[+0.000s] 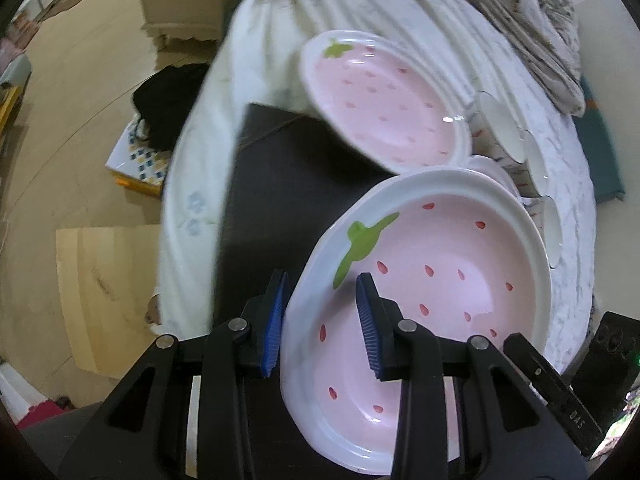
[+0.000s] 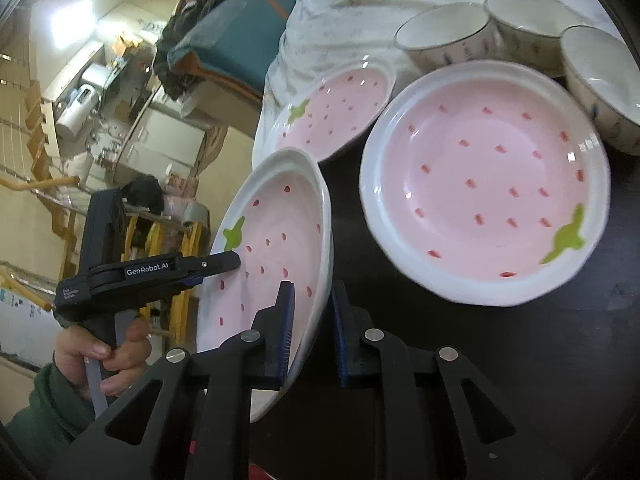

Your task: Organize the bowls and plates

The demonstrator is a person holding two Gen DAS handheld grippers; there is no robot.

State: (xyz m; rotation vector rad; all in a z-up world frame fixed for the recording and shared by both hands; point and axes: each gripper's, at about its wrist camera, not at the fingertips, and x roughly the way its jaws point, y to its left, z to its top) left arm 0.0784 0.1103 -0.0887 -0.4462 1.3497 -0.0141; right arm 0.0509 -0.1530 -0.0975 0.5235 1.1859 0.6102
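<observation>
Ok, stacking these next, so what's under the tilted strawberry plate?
Only dark tabletop shows beneath the tilted plate, whose rim sits between the right gripper's jaws. The plate itself hides whatever lies directly below it.

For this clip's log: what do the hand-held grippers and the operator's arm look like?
Both hand-held grippers, left and right, are black linkages with silver rivets and ribbed blue pads. The left one's side reads "GenRobot.AI". The bare hand emerges from a green sleeve.

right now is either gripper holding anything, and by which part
Both straddle the white rim of one tilted pink strawberry-pattern plate: left gripper near its green leaf, right gripper on the opposite edge; whether they clamp cannot be told.
</observation>
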